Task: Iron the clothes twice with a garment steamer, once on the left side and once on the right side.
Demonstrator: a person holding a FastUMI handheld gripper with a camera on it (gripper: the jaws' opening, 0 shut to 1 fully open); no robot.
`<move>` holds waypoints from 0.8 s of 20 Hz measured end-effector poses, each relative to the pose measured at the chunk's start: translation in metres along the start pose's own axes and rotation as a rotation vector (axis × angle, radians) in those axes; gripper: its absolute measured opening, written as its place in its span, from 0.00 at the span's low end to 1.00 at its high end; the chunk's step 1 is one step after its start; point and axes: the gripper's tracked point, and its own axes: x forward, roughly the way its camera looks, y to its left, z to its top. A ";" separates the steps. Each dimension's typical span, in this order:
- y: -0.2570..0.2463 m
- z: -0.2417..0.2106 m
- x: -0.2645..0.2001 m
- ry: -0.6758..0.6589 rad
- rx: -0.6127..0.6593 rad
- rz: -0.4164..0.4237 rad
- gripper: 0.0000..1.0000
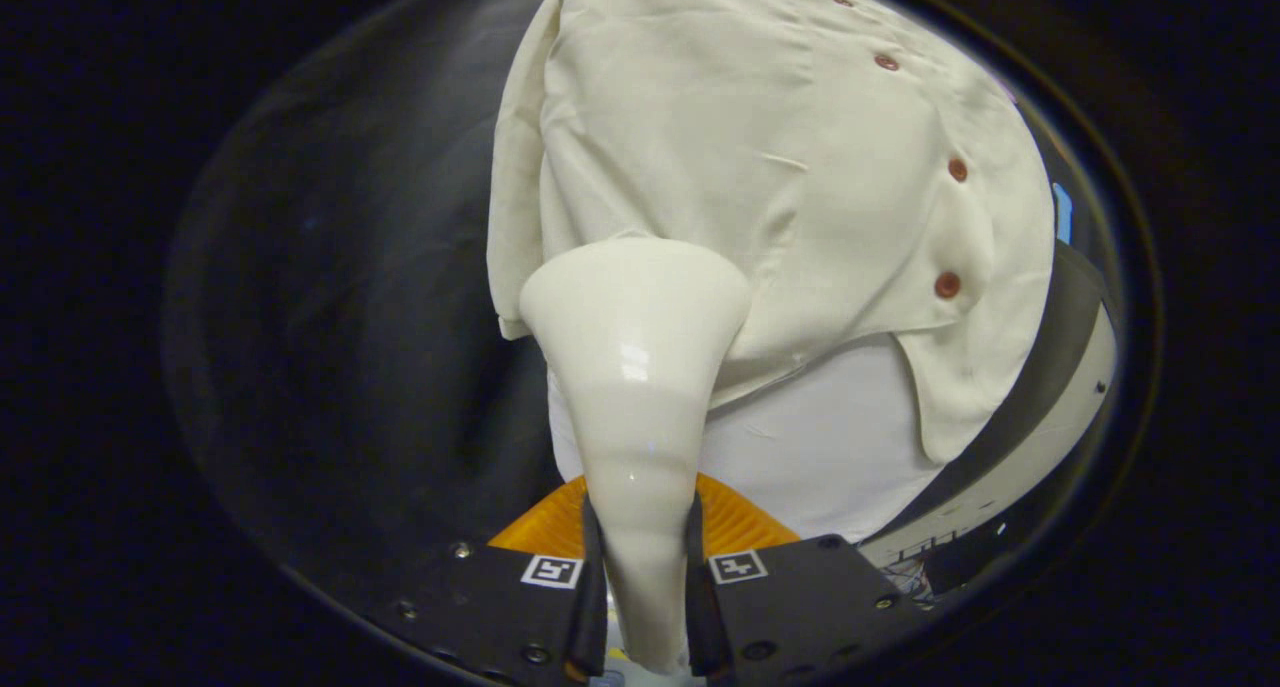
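Note:
A cream button-up shirt (740, 157) with dark red buttons hangs ahead of me over a white panel (810, 447). My gripper (643, 557) is shut on the handle of a cream garment steamer (635, 367). The steamer's flared head sits against the lower hem of the shirt, on the side away from the button row. Both fingers press on the narrow handle, one on each side.
Black cloth wall lies beside the shirt, beyond the steamer. An orange ribbed part (740, 527) shows just behind the fingers. A dark band and a pale floor strip (1040, 437) run past the shirt's button side.

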 end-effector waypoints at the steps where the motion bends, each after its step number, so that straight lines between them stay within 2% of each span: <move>1: -0.001 -0.003 -0.003 0.004 -0.006 0.002 0.32; 9: -0.019 -0.027 -0.057 0.019 -0.037 -0.004 0.31; 16: -0.022 -0.004 -0.123 -0.039 0.012 0.036 0.32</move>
